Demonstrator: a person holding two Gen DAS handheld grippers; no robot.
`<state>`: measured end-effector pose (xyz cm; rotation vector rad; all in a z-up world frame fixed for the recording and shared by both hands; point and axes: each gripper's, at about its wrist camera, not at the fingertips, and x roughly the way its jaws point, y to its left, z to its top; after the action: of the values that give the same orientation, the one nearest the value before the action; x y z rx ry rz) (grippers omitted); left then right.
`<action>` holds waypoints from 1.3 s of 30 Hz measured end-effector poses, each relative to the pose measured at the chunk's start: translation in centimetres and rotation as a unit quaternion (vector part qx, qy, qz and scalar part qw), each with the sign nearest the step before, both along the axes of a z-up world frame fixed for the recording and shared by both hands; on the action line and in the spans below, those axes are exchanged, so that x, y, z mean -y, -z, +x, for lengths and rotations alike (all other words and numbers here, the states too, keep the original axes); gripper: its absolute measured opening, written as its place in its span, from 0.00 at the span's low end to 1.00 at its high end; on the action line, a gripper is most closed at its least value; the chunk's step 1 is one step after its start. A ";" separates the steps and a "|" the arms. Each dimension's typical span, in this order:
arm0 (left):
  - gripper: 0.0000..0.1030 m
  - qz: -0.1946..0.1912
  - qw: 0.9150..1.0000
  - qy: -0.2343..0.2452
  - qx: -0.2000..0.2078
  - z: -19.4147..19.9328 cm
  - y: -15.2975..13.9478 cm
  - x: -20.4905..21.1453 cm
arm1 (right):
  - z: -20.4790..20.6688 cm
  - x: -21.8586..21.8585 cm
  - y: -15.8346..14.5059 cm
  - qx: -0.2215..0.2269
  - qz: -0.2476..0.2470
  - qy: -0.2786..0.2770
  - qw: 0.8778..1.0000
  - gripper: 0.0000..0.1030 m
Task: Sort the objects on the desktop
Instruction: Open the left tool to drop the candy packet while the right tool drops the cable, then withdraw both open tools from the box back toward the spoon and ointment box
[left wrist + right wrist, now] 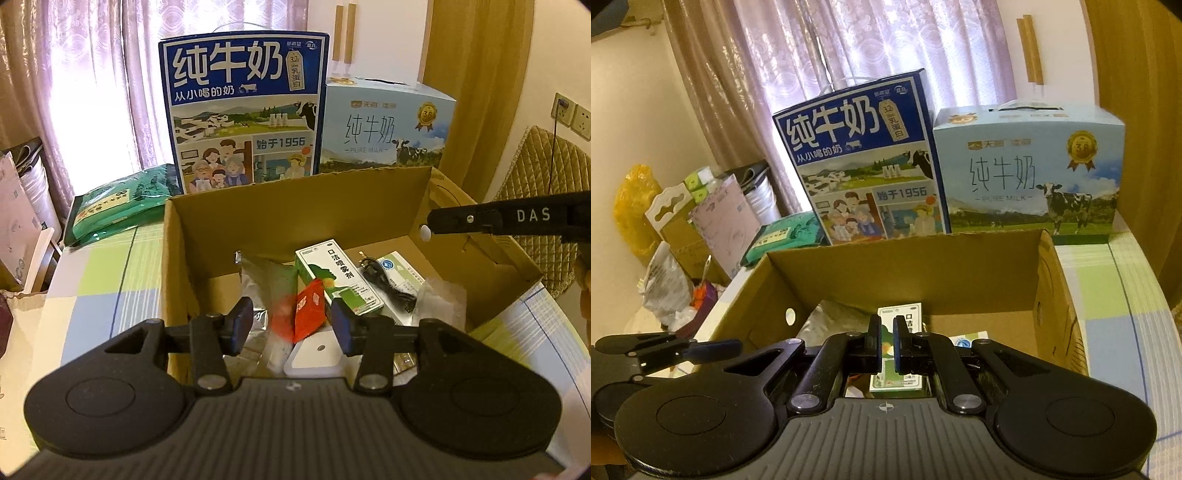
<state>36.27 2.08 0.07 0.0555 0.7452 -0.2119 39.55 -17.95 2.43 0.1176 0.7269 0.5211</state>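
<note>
An open cardboard box (295,218) (905,266) stands on the table. My left gripper (291,326) hovers open over its near side. A blurred red packet (308,314) shows between the fingers without touching the pads. Under it lie a silver foil bag (264,280), a green-and-white medicine box (336,280) (908,321), a black cable (386,282), a white carton (402,271) and a white square device (317,354). My right gripper (887,343) (430,223) is above the box's right side. Its pads are almost together with nothing between them.
Behind the cardboard box stand a tall dark blue milk carton (243,110) (864,162) and a light blue milk carton (388,129) (1027,170). Green packs (122,206) lie at the back left on the checked tablecloth (103,288). Bags and boxes (683,229) crowd the table's left.
</note>
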 end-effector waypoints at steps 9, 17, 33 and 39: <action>0.51 0.000 1.000 0.002 0.013 -3.1 -2.0 -0.1 | -2.9 1.5 -1.5 0.009 0.008 0.016 1.000 0.64; 0.78 0.004 1.000 0.006 0.022 -7.1 -3.6 0.2 | -7.4 2.9 -2.7 0.018 -0.007 0.013 1.000 0.92; 0.96 0.035 0.999 0.022 0.018 -16.1 -4.1 -0.3 | -17.0 4.1 -3.2 0.053 -0.104 -0.071 0.991 0.98; 0.96 0.034 0.999 0.019 -0.014 -19.8 -2.1 -1.3 | -20.1 3.5 -1.9 0.075 -0.162 -0.130 0.975 0.98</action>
<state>16.51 3.41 2.15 0.1309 0.7805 -0.2234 19.41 -21.49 4.29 -0.3230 0.6726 0.6448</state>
